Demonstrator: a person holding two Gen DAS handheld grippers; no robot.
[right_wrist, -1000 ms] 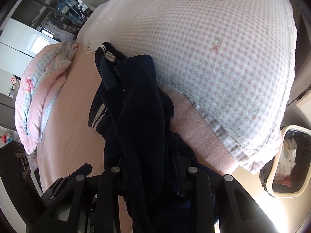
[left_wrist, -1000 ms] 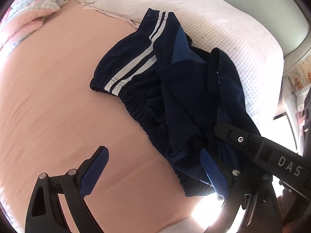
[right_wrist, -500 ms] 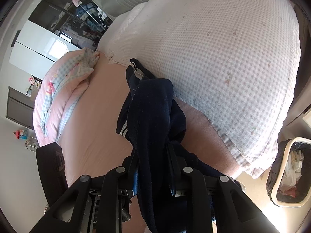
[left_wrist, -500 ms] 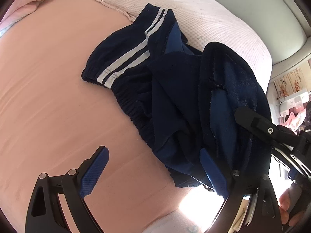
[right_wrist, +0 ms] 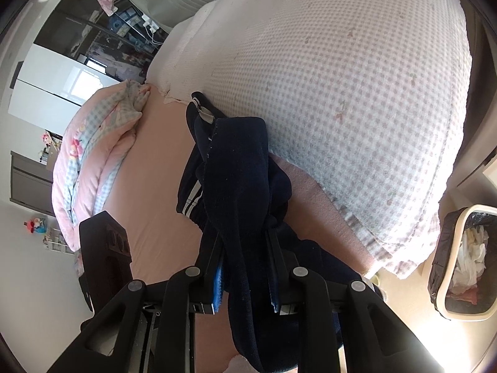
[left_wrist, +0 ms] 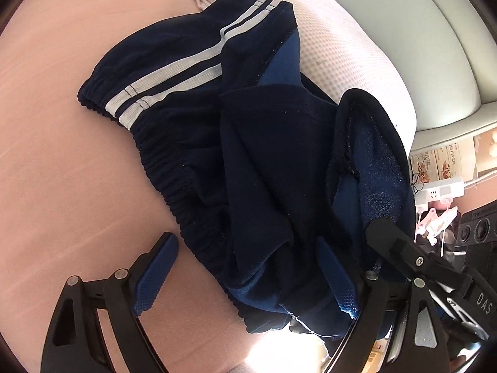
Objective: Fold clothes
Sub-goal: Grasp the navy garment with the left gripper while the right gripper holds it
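Observation:
Navy shorts (left_wrist: 192,99) with two white side stripes lie crumpled on the pink sheet (left_wrist: 62,155). My left gripper (left_wrist: 245,267) hangs just over their near edge, jaws wide and closing. The bunched waistband and hem lie between its blue pads (left_wrist: 155,276), which do not press the cloth. In the right wrist view my right gripper (right_wrist: 242,239) is shut on a thick fold of the shorts (right_wrist: 236,168), held a little off the bed, with cloth draped down over its jaws. Its black body (left_wrist: 403,255) shows at the right of the left wrist view.
A pink-and-white checked quilt (right_wrist: 341,93) covers the bed beyond the shorts. A folded pink blanket (right_wrist: 93,161) lies at the far left. Off the bed's right edge stand a lined waste bin (right_wrist: 466,264) and a power strip (left_wrist: 441,192). A padded headboard (left_wrist: 419,46) rises behind.
My left gripper has come down and tilted toward the shorts, which now lie between its jaws. My right gripper has closed tighter on its fold and lifted it a little.

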